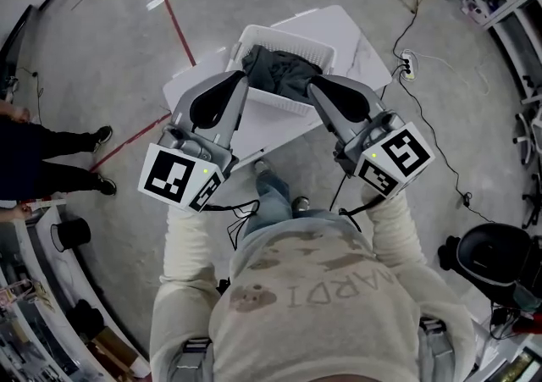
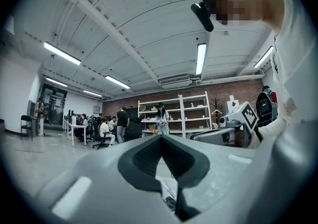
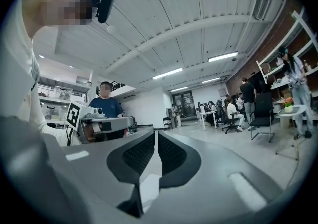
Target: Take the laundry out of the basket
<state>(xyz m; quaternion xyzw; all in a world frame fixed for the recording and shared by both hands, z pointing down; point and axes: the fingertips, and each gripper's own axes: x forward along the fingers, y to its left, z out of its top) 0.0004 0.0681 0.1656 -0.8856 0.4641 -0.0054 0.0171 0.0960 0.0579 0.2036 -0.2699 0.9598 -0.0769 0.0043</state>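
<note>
Dark laundry (image 1: 278, 72) is contained in a white basket (image 1: 288, 33) set on a white table (image 1: 360, 46) over grey floor (image 1: 102, 58); left gripper (image 1: 244, 77) and right gripper (image 1: 312, 84) are closed, empty.

The grey right hand-held gripper (image 3: 155, 137), lower centre, has its black ribbed pads together, empty. At middle left, the left hand-held gripper (image 3: 128, 121) crosses a person in a blue shirt (image 3: 104, 103).

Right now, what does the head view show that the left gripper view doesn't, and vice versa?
Only the head view: the white basket on the white table, dark laundry inside it, red tape on the floor. Only the left gripper view: white shelves by a brick wall, people at desks, ceiling lights. Both: the left gripper, jaws together and empty, and the right gripper with its marker cube.
</note>
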